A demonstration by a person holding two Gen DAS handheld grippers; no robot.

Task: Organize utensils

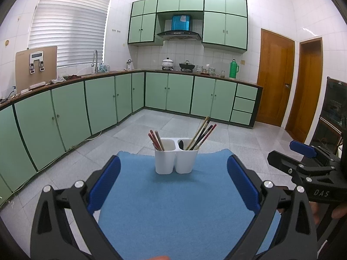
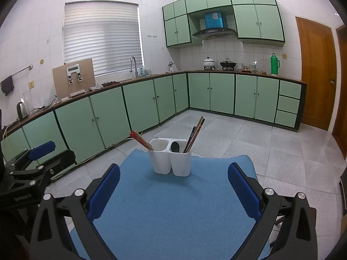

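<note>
A white two-compartment utensil holder (image 1: 176,161) (image 2: 170,160) stands upright at the far middle of a blue mat (image 1: 173,205) (image 2: 173,205). Its left compartment holds reddish chopsticks (image 1: 156,141) (image 2: 142,140). Its right compartment holds several darker chopsticks (image 1: 201,133) (image 2: 194,134) and a black spoon (image 2: 175,147). My left gripper (image 1: 173,183) is open and empty, well short of the holder. My right gripper (image 2: 173,186) is open and empty, also short of it. The right gripper also shows at the right edge of the left wrist view (image 1: 303,164); the left gripper shows at the left edge of the right wrist view (image 2: 32,164).
The mat lies on a small surface above a grey tiled floor (image 1: 238,134). Green base cabinets (image 1: 97,101) run along the left and far walls. Wooden doors (image 1: 275,78) stand at the right. A dark cabinet (image 1: 334,112) is at the far right.
</note>
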